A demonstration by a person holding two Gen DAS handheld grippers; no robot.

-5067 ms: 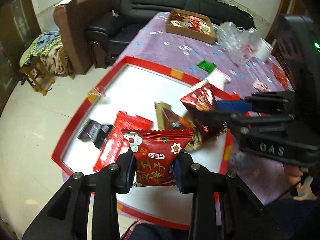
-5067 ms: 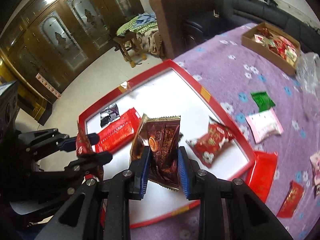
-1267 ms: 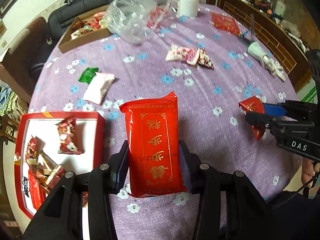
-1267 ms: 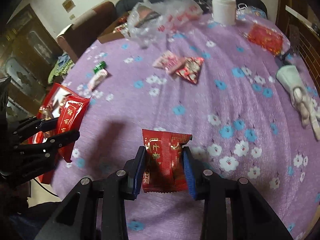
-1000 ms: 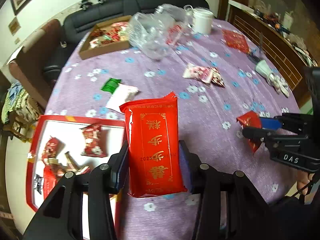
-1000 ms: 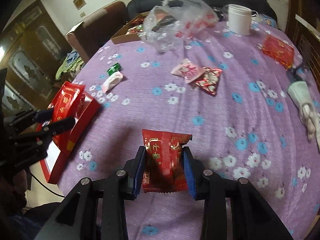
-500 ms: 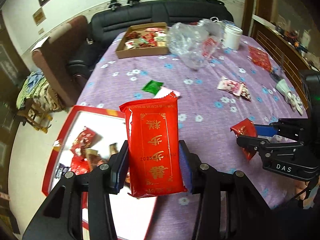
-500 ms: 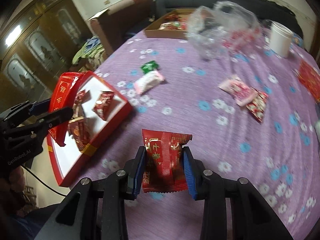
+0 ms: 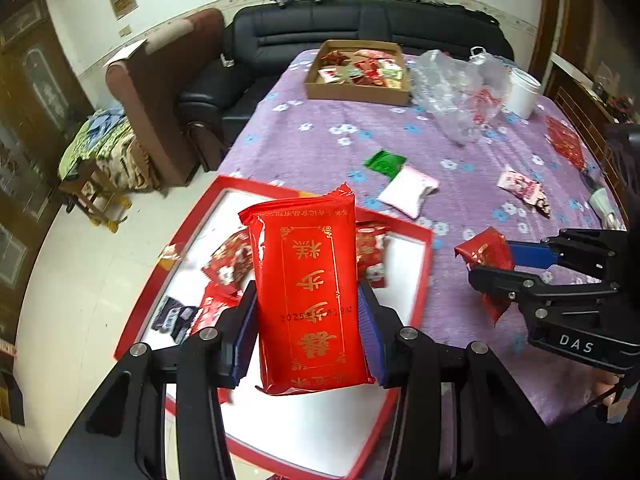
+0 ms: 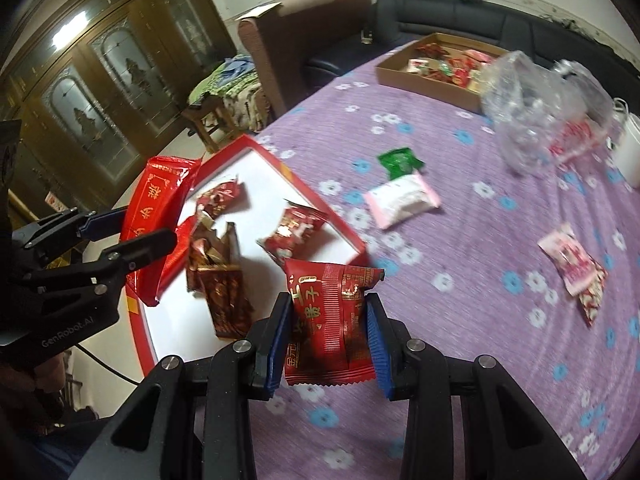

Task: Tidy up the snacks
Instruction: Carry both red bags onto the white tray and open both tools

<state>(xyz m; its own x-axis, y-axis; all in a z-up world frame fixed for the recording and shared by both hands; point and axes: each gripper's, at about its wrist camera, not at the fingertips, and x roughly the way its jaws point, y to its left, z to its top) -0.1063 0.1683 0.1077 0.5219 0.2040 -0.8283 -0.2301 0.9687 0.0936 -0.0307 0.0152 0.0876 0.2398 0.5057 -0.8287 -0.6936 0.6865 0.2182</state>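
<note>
A big table with a purple flowered cloth (image 9: 320,140) fills most of both views. On it, at 7 o'clock in the left view, sits a flat red box with a white inside (image 9: 426,264). A few small snack bags already lie in it, so it looks like the place where the snacks get gathered. A brown cardboard tray of mixed snacks (image 9: 356,94) sits far off at 12 o'clock, and a crinkly clear plastic bag (image 9: 452,88) lies beside it at 1 o'clock. Loose snacks still wait on the cloth: a pink and white packet (image 9: 408,192) with a small green packet (image 9: 384,162) touching it.

The left gripper (image 9: 308,336) squeezes a long red packet with gold writing (image 9: 310,292) by its two sides and holds it up over the red box, likely ready to drop it in. The right gripper (image 10: 328,340) pinches a small dark red snack bag (image 10: 326,316) the same way, its blue pads pressing in. This bag hangs over the cloth, just beside the box's near corner.
</note>
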